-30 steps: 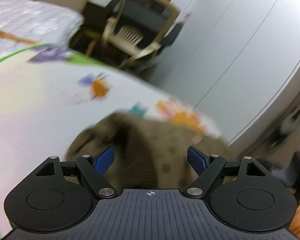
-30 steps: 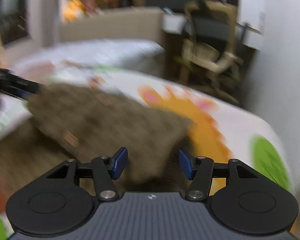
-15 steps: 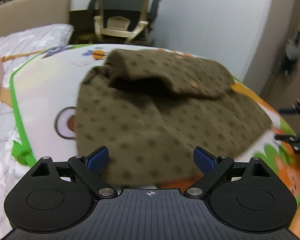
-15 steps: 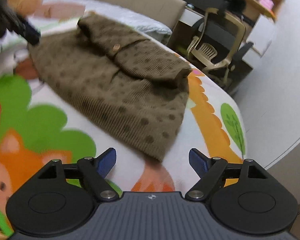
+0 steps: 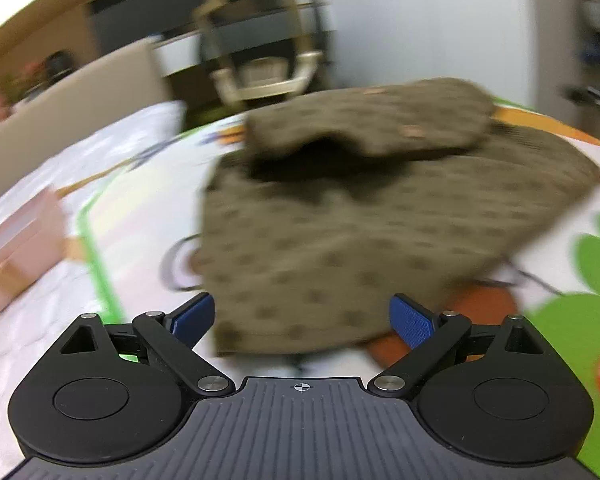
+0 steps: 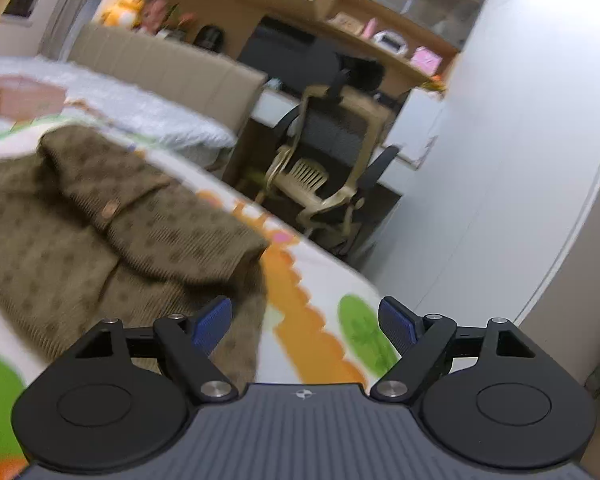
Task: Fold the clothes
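A brown dotted knit garment (image 5: pixel 340 216) lies partly folded on a colourful cartoon play mat (image 5: pixel 572 264), its top part turned over the lower part. My left gripper (image 5: pixel 302 318) is open and empty, just above the garment's near hem. In the right wrist view the same garment (image 6: pixel 100 220) lies at the left. My right gripper (image 6: pixel 306 322) is open and empty, its left finger over the garment's right corner and the rest over the mat (image 6: pixel 320 320).
A beige office chair (image 6: pixel 324 184) and dark desk stand past the mat's far edge. A white quilted bed (image 6: pixel 140 112) with a headboard lies behind. A pink box (image 5: pixel 16 256) sits at the left. White wardrobe doors (image 6: pixel 520 160) are at the right.
Both grippers let go of the garment and drew back, staying open. The left view swung slightly left and is blurred; the right gripper moved closer to the garment's right corner.
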